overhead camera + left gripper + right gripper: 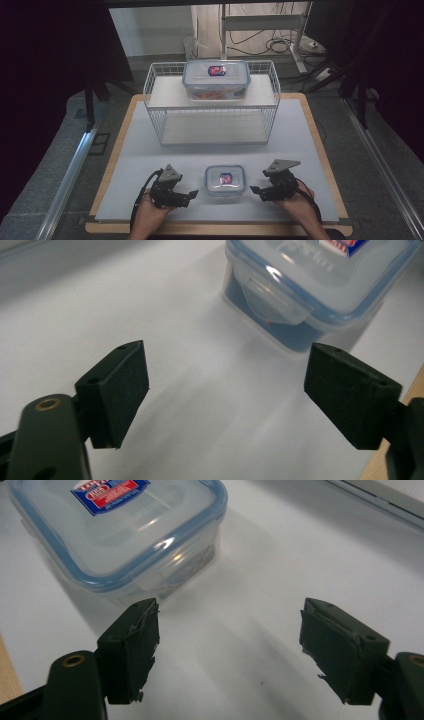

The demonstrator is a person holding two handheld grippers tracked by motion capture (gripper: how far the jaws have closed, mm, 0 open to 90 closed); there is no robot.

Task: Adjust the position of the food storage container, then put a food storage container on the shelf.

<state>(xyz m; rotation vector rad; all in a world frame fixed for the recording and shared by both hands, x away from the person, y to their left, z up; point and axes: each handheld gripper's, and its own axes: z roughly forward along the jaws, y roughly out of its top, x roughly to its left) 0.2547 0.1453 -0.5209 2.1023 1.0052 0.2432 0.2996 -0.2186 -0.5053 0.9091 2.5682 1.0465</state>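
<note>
A small clear lidded box (225,180) with a blue seal and a red-blue label sits near the front of the white mat, between both grippers. My left gripper (191,194) lies to its left, open, jaws pointing at the box; the left gripper view shows the box (320,285) ahead and to the right, beyond the empty gap (225,395). My right gripper (254,190) lies to the box's right, open. The right gripper view has the box (120,535) at upper left, close to one pad (137,645). Neither gripper touches it.
A white wire rack (212,102) stands at the back of the mat (300,150). A larger lidded box (216,80) with orange contents rests on its top shelf. Its lower shelf is bare. The wooden table edge (220,230) runs along the front.
</note>
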